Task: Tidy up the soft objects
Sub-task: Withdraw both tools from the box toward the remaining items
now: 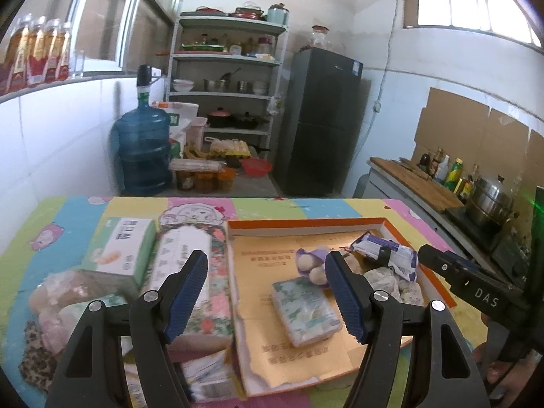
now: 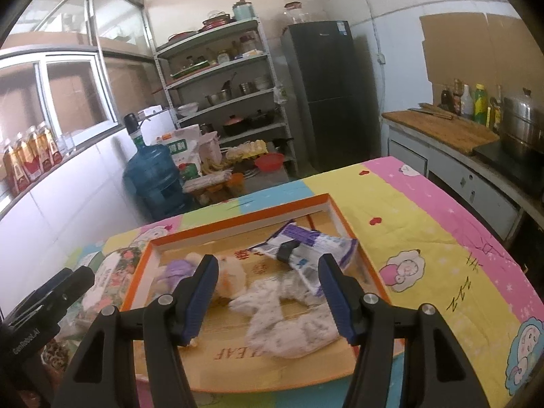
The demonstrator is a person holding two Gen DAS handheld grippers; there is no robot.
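Right wrist view: right claw [image 2: 268, 292] hangs spread and empty over the tray [image 2: 340, 210] at frame centre, where a white cloth [image 2: 289, 326] lies crumpled. Probably light and floppy; pinch a raised fold. Left claw [image 1: 267, 292] is spread too.

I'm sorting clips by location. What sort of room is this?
Most likely a home kitchen: a dark fridge, a shelf rack of pots and bowls, and a counter with sauce bottles and a steamer pot.
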